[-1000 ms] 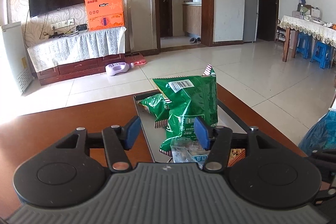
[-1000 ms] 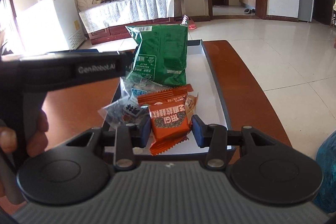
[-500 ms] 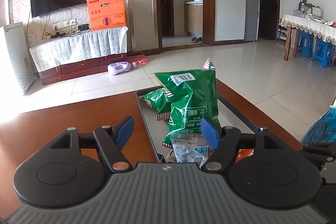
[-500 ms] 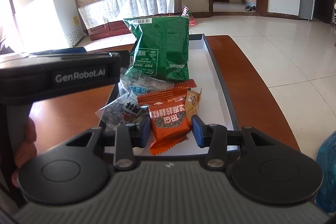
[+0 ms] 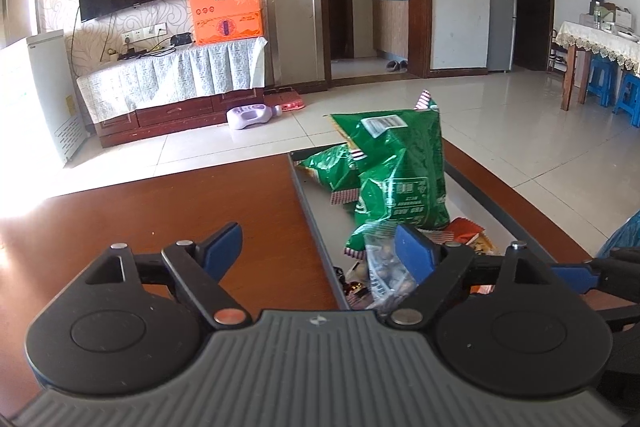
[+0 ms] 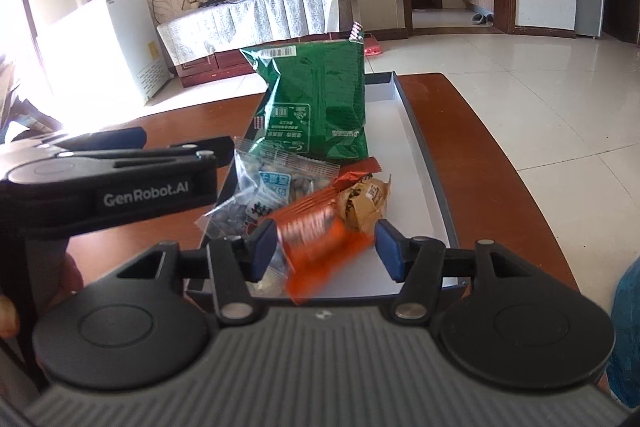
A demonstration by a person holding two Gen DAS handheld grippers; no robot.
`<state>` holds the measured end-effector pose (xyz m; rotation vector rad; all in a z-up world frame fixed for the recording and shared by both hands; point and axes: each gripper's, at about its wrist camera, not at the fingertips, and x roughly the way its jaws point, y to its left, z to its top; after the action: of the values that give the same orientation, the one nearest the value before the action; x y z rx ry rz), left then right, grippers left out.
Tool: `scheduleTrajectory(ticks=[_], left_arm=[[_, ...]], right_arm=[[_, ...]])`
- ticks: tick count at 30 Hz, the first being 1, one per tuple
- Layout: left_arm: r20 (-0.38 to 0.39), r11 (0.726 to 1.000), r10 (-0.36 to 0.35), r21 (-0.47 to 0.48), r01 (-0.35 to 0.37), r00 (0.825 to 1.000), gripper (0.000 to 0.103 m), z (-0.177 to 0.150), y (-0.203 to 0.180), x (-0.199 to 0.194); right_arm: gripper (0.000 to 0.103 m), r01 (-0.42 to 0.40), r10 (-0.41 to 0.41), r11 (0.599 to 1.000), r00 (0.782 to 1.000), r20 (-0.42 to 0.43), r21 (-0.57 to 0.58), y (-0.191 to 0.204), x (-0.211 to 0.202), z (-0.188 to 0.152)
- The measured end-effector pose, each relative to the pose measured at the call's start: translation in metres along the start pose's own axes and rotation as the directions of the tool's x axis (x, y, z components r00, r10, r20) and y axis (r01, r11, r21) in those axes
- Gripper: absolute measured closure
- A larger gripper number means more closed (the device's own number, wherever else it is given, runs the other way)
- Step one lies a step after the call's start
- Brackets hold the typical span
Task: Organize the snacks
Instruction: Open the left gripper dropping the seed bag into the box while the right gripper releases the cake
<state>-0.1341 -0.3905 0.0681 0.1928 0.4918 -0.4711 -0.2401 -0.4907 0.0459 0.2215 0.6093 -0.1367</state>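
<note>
A grey tray (image 6: 420, 147) on the brown table holds a tall green snack bag (image 6: 320, 99), clear packets of seeds (image 6: 272, 179), a small brown wrapped snack (image 6: 362, 203) and an orange packet (image 6: 316, 247). My right gripper (image 6: 324, 251) is open, its fingers on either side of the blurred orange packet, not touching it. My left gripper (image 5: 320, 247) is open wide and empty, straddling the tray's left wall (image 5: 316, 227). The green bag (image 5: 400, 179) and a clear packet (image 5: 380, 267) show there too.
A brown table (image 5: 160, 207) carries the tray. A blue plastic bag (image 6: 628, 339) is at the right edge. The left gripper's body (image 6: 112, 183) crosses the right wrist view at left. The tiled floor, TV cabinet and orange box (image 5: 226, 9) lie beyond.
My right gripper has opened wider and the orange packet between its fingers is now loose and blurred, tipping down. My left gripper has opened wider and drawn back to the left.
</note>
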Motion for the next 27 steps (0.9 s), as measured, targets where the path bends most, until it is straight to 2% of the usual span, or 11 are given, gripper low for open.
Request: scheduleTrajectory(ticks=[3, 7, 9, 13, 19, 22, 25, 27], left_arm=[[-0.004, 1.000, 0.010, -0.001, -0.010, 1.000, 0.013, 0.001, 0.006, -0.001], [0.007, 0.996, 0.076, 0.046, -0.076, 0.997, 0.005, 0.004, 0.008, -0.003], [0.021, 0.995, 0.083, 0.046, -0.084, 0.996, 0.002, 0.007, 0.012, -0.006], [0.042, 0.996, 0.087, 0.026, -0.088, 0.995, 0.000, 0.008, 0.021, -0.009], [0.023, 0.990, 0.139, 0.033, -0.140, 0.990, 0.000, 0.010, 0.026, -0.002], [0.051, 0.995, 0.099, 0.006, -0.099, 0.994, 0.000, 0.008, 0.028, -0.007], [0.051, 0.997, 0.052, -0.054, -0.049, 0.997, 0.000, 0.007, 0.031, -0.011], [0.030, 0.997, 0.048, -0.068, -0.046, 0.998, 0.000, 0.007, 0.031, -0.013]], right_arm=[[0.046, -0.024, 0.024, 1.000, 0.999, 0.027, 0.013, 0.000, -0.006, 0.003], [0.043, -0.030, 0.029, 0.999, 0.998, 0.054, 0.012, 0.003, -0.012, 0.004], [0.043, -0.029, 0.028, 1.000, 0.998, 0.052, 0.010, 0.005, -0.014, 0.004], [0.043, -0.020, 0.020, 1.000, 0.998, 0.057, -0.004, 0.008, -0.015, 0.005], [0.043, -0.005, 0.005, 1.000, 0.998, 0.064, -0.006, 0.008, -0.018, 0.001], [0.043, 0.007, -0.007, 1.000, 0.998, 0.058, -0.012, 0.008, -0.019, -0.001], [0.043, 0.014, -0.014, 1.000, 0.998, 0.064, -0.003, 0.005, -0.020, -0.001], [0.043, 0.022, -0.023, 1.000, 0.998, 0.065, 0.008, 0.003, -0.021, -0.001]])
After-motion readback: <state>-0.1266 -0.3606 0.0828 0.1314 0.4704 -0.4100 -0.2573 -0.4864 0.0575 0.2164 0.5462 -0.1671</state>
